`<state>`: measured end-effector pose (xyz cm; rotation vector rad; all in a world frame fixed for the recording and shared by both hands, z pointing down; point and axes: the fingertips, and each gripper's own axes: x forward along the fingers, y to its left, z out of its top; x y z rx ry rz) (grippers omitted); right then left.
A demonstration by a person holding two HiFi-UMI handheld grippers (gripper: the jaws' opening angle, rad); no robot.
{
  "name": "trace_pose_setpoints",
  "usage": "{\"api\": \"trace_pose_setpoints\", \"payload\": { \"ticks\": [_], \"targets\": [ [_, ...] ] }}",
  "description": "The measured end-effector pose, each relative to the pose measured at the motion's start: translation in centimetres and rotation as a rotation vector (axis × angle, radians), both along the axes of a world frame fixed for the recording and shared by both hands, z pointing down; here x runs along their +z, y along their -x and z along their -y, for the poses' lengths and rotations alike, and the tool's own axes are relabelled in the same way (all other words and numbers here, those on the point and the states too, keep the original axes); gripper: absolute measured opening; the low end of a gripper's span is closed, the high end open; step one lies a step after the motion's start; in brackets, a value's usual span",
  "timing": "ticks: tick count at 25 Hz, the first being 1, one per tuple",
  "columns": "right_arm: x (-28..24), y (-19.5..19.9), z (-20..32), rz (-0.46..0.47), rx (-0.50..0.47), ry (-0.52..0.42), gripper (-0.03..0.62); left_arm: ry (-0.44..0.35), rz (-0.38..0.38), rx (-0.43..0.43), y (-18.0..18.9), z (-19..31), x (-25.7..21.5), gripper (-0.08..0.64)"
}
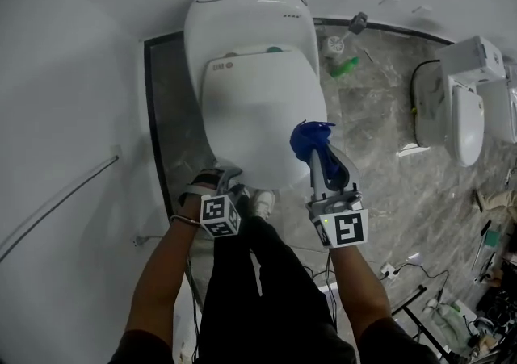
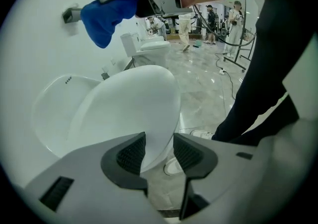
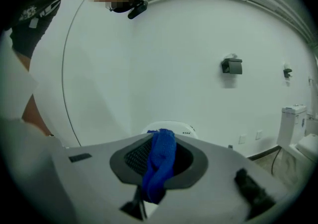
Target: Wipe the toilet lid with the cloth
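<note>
I've got the blue cloth (image 3: pixel 159 163) pinched in the right gripper (image 1: pixel 317 154). Its fingers (image 3: pixel 135 156) are clamped on the middle of the bunch, so a wad pokes out past the tips and a tail hangs behind them. That looks deliberate to me: the soft wad should meet the surface first, not the plastic.

The cloth hangs above the front right part of the closed toilet lid (image 1: pixel 258 108). The left gripper view shows clear air under it, so no contact yet. I'd call the wiping not begun.

Over on the left gripper (image 2: pixel 159 144), the fingers (image 2: pixel 131 153) are spread with nothing between the pads. The lid's rounded front edge shows just beyond the gap, near the tips. I can't tell whether it touches them. It's parked low at the front left of the bowl, fingers angled downward, well clear of the cloth. My guess is it's there to stay out of the wiping path, or to steady the lid if needed.

Next I need to bring the wad down flat onto the lid.
</note>
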<state>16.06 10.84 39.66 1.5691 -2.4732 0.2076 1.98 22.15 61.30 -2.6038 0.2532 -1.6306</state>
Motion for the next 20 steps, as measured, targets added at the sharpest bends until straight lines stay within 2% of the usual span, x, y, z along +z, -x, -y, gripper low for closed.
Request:
{"api": "trace_pose_setpoints", "payload": {
  "ticks": [2,7,12,20],
  "targets": [
    [1.4,2.2,0.6,-0.012,-0.04,0.002,0.058,0.04,0.003,-0.004,-0.1,-0.6,1.7,0.178],
    [5.2,6.1,2.8,-0.062,-0.084,0.06,0.058,0.051,0.044,0.042,-0.2,-0.7,4.3,0.163],
    [8.2,8.4,5.3,-0.076,-0.117,0.093,0.058,0.083,0.046,0.005,-0.4,-0.2,5.5,0.121],
    [11.6,13.0,9.2,-0.146,-0.252,0.134,0.058,0.144,0.026,-0.081,-0.6,0.0,5.9,0.117]
  ]
}}
